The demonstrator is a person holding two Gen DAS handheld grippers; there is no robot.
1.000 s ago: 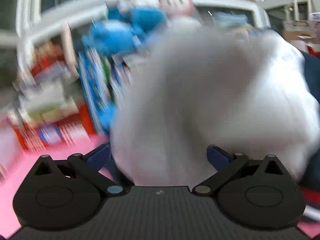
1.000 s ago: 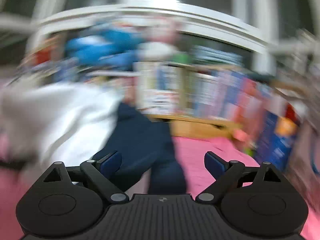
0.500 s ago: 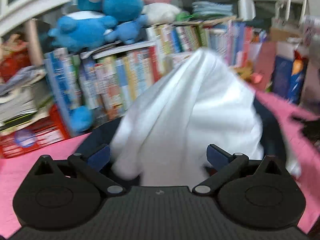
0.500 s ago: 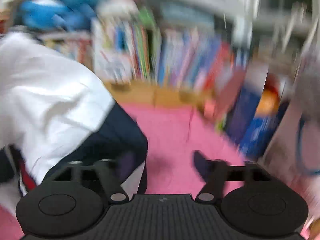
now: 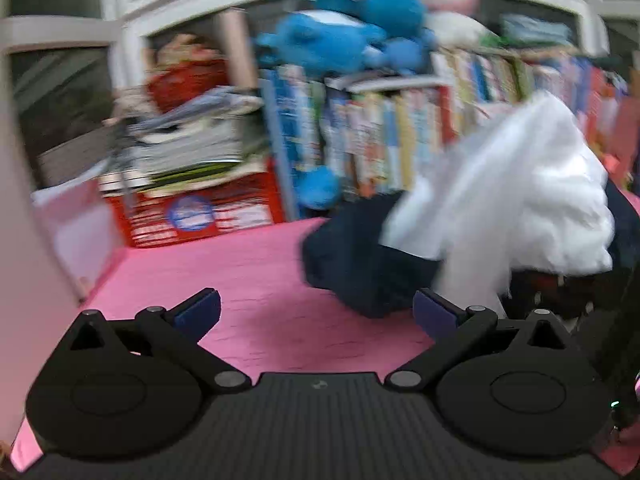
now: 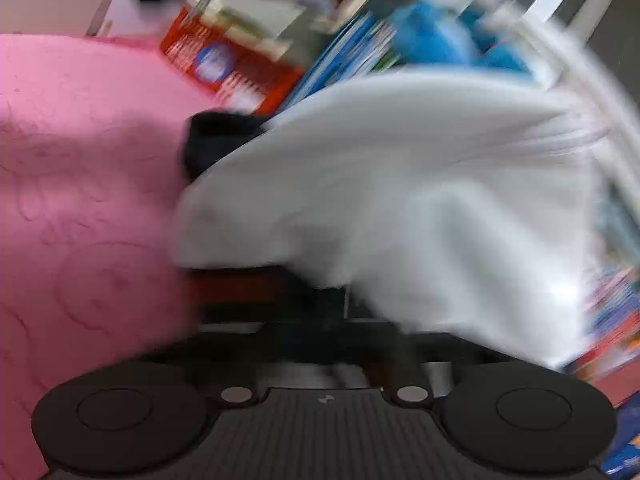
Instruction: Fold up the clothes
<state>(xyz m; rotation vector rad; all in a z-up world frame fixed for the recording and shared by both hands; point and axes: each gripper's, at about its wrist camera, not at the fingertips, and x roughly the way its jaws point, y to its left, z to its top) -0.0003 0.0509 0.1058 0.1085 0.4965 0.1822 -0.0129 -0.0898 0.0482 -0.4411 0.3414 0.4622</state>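
A white garment [image 5: 516, 200] with navy parts [image 5: 360, 264] and a red stripe lies bunched on the pink surface [image 5: 256, 264], ahead and to the right of my left gripper [image 5: 316, 312]. That gripper is open, with bare pink surface between its blue-padded fingers [image 5: 196, 308]. In the blurred right wrist view the same white garment [image 6: 400, 200] fills the frame just ahead of my right gripper [image 6: 320, 344]. Its linkage arms are drawn inward and its fingertips are buried in the dark and red-striped cloth [image 6: 240, 288], so it reads as shut on the garment.
A bookshelf [image 5: 392, 140] packed with books runs along the back, with blue plush toys [image 5: 340, 36] and a pink one on top. A red box [image 5: 200, 212] and stacked papers stand at the back left. A pale wall [image 5: 24, 240] borders the left.
The left gripper has drawn back from the garment, which earlier filled its view and now lies to its right. The right gripper has swung onto the garment and its fingers have come together.
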